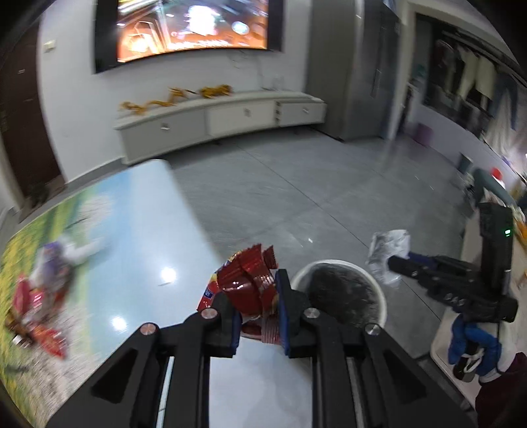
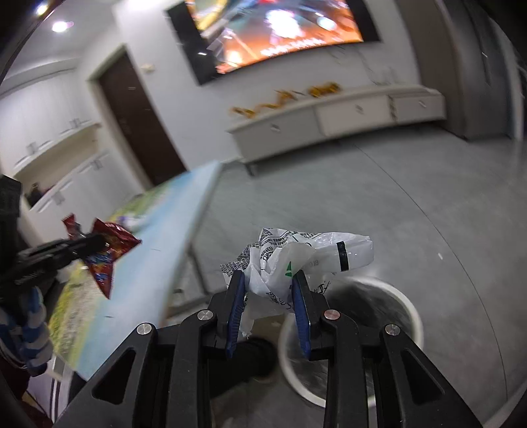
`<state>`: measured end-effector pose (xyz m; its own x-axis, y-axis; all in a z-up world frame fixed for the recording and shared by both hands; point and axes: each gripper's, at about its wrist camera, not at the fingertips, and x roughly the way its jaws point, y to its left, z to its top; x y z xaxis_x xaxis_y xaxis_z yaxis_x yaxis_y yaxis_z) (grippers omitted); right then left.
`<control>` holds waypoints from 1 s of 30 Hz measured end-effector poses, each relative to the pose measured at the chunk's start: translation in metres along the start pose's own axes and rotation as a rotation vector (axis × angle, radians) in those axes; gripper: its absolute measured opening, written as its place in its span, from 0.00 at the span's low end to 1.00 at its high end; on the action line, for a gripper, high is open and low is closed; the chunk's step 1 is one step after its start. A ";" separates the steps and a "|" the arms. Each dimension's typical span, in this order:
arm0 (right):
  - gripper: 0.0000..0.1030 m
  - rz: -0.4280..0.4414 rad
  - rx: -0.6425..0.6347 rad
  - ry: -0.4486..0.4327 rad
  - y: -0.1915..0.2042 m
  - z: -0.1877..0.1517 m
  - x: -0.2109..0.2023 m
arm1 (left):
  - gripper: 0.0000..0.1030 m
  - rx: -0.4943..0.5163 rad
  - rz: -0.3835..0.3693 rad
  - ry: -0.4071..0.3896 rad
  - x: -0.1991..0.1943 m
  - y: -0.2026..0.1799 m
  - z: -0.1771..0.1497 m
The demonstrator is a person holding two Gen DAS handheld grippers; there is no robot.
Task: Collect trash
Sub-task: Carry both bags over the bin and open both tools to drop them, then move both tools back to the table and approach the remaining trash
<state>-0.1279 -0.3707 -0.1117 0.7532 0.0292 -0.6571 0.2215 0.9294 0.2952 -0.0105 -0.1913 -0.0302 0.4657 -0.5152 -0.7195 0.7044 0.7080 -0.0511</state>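
Note:
My left gripper (image 1: 260,296) is shut on a crumpled red snack wrapper (image 1: 252,280), held over the table's right edge beside a round white trash bin (image 1: 382,296) with a dark liner. My right gripper (image 2: 268,286) is shut on a crumpled white plastic bag (image 2: 296,256) with black print, held just above and left of the bin (image 2: 416,322). From the left wrist view the right gripper (image 1: 393,263) shows at the right with the white bag (image 1: 387,253). In the right wrist view the left gripper (image 2: 95,242) shows at the left with the red wrapper (image 2: 108,260).
A table (image 1: 138,230) with a landscape-print top carries more red wrappers (image 1: 36,306) at its left. The bin stands on a grey tiled floor (image 1: 296,197). A low white cabinet (image 1: 230,115) and a wall screen (image 1: 191,26) are behind. A hand in a blue-and-white glove (image 1: 471,342) holds the right gripper.

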 end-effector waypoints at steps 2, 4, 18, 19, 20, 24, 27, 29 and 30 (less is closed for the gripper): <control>0.28 -0.034 0.028 0.031 -0.017 -0.004 0.009 | 0.17 0.017 -0.041 0.035 0.022 -0.016 0.007; 0.29 -0.066 0.054 0.063 -0.033 -0.008 0.020 | 0.17 0.037 -0.076 0.064 0.044 -0.033 0.013; 0.36 -0.143 0.151 0.203 -0.098 -0.036 0.079 | 0.38 0.021 -0.225 0.250 0.162 -0.095 0.023; 0.38 -0.146 0.155 0.210 -0.099 -0.038 0.082 | 0.44 0.010 -0.229 0.259 0.167 -0.096 0.023; 0.42 -0.147 0.160 0.214 -0.100 -0.038 0.084 | 0.47 0.003 -0.232 0.265 0.170 -0.097 0.023; 0.44 -0.156 0.160 0.235 -0.100 -0.041 0.091 | 0.47 -0.005 -0.235 0.277 0.176 -0.095 0.022; 0.47 -0.166 0.144 0.238 -0.096 -0.041 0.089 | 0.47 -0.010 -0.229 0.268 0.174 -0.093 0.023; 0.47 -0.187 0.136 0.238 -0.093 -0.040 0.087 | 0.47 -0.020 -0.228 0.264 0.173 -0.091 0.023; 0.47 -0.196 0.134 0.235 -0.091 -0.039 0.085 | 0.47 -0.026 -0.224 0.261 0.171 -0.089 0.022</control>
<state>-0.1081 -0.4380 -0.2217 0.5281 -0.0466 -0.8479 0.4390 0.8697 0.2255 0.0183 -0.3531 -0.1328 0.1460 -0.5211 -0.8409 0.7584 0.6048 -0.2431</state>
